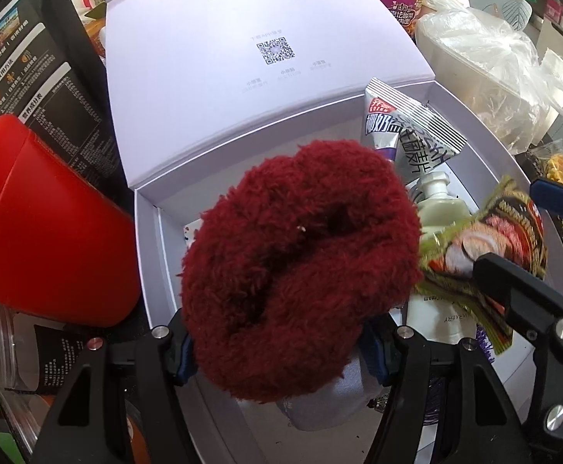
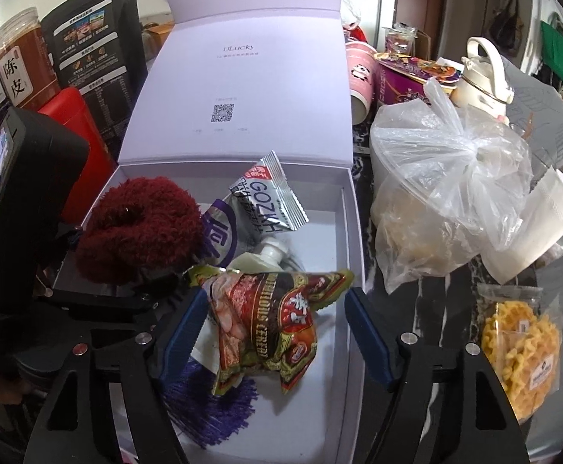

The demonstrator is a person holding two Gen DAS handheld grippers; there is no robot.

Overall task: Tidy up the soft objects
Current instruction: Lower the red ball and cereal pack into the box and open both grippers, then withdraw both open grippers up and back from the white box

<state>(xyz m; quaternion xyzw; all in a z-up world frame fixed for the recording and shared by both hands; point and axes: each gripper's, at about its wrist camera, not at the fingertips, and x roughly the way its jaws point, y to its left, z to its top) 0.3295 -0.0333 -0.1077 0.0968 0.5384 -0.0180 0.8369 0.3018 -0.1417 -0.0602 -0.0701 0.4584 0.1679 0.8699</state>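
A dark red fluffy plush piece [image 1: 296,270] fills the left wrist view, and my left gripper [image 1: 277,348] is shut on its lower part above the open white box [image 1: 149,251]. In the right wrist view the same plush [image 2: 138,224] hangs over the box's left side. My right gripper [image 2: 273,328] stands open over the box [image 2: 355,232], with a crumpled red-and-green snack packet [image 2: 269,317] loose between its blue pads [image 2: 370,340]. The packet [image 1: 486,239] also shows at the right of the left wrist view. A silver sachet [image 2: 269,197], a pale pump bottle [image 2: 266,259] and purple tasselled cloth [image 2: 211,417] lie in the box.
The box's lid [image 2: 242,77] stands open at the back. A red canister [image 1: 37,224] and black printed pack [image 2: 88,38] crowd the left. A knotted clear plastic bag [image 2: 447,178], a yellow snack bag [image 2: 521,348], a white bottle [image 2: 482,77] and a noodle cup [image 2: 397,85] sit to the right.
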